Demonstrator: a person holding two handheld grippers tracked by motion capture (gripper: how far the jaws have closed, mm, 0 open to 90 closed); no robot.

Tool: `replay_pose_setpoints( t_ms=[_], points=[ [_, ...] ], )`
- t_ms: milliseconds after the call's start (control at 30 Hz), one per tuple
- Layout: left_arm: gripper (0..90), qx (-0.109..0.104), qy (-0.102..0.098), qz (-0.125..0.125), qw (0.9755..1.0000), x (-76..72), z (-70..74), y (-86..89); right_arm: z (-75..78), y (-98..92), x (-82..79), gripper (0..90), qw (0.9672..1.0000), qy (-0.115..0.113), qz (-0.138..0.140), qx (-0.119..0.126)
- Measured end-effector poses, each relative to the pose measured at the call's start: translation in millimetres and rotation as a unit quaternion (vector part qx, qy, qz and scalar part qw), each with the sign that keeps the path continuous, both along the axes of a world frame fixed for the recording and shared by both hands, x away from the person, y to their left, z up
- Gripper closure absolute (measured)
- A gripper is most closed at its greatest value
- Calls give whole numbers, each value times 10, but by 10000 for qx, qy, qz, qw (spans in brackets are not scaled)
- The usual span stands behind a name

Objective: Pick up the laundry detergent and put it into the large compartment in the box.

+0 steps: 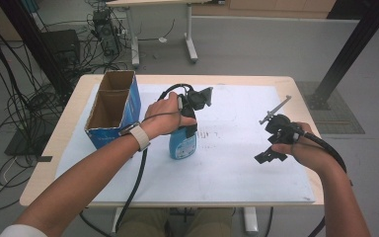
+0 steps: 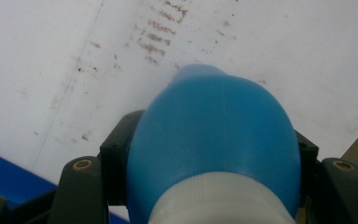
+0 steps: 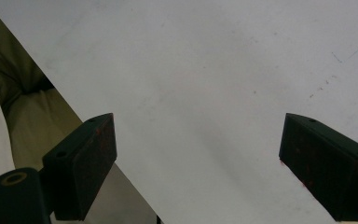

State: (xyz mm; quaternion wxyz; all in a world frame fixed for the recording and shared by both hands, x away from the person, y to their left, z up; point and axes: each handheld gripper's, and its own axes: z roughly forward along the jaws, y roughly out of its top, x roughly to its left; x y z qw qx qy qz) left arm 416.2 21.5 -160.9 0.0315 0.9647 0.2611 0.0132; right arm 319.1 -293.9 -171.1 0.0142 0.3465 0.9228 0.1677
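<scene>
Bottle [image 1: 183, 143], blue with a white neck, stands upright on the white mat [image 1: 237, 168] of the desk, just beside the open cardboard box [image 1: 113, 106]. The left gripper [image 1: 190, 116] has its jaws clamped on the bottle's shoulders from above. Grasping looks done; lifting and placing remain. The right gripper [image 1: 271, 148] hangs well apart from the bottle, jaws wide apart, holding nothing.

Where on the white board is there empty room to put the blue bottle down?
The widest bare patch of the white rectangular board lies between the blue plastic bottle and the right hand-held gripper. The far right corner behind that gripper is bare too. It is crowded at the left, where the open blue cardboard box stands close beside the bottle.
</scene>
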Motion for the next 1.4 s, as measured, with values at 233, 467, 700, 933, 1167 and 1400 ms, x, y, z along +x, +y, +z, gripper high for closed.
replay_pose_setpoints(
  t_ms=[233,467,700,933,1167,1400],
  points=[
    [378,-14,1,-84,10000,9,1,10,4,9,5,111,10000,-4,-2,2],
    [381,-48,28,-3,10000,13,-3,25,-8,13,12,111,10000,10,2,6],
    [382,-45,45,-44,10000,27,-1,30,4,7,10,111,10000,3,-6,2],
    [383,-67,42,-25,10000,27,-3,41,6,12,5,111,10000,3,-18,-6],
    [383,-88,39,-4,10000,23,-4,54,10,21,7,111,10000,12,-15,-9],
    [383,-91,38,-5,10000,22,-4,55,10,22,5,111,10000,11,-10,-16]
  ],
)
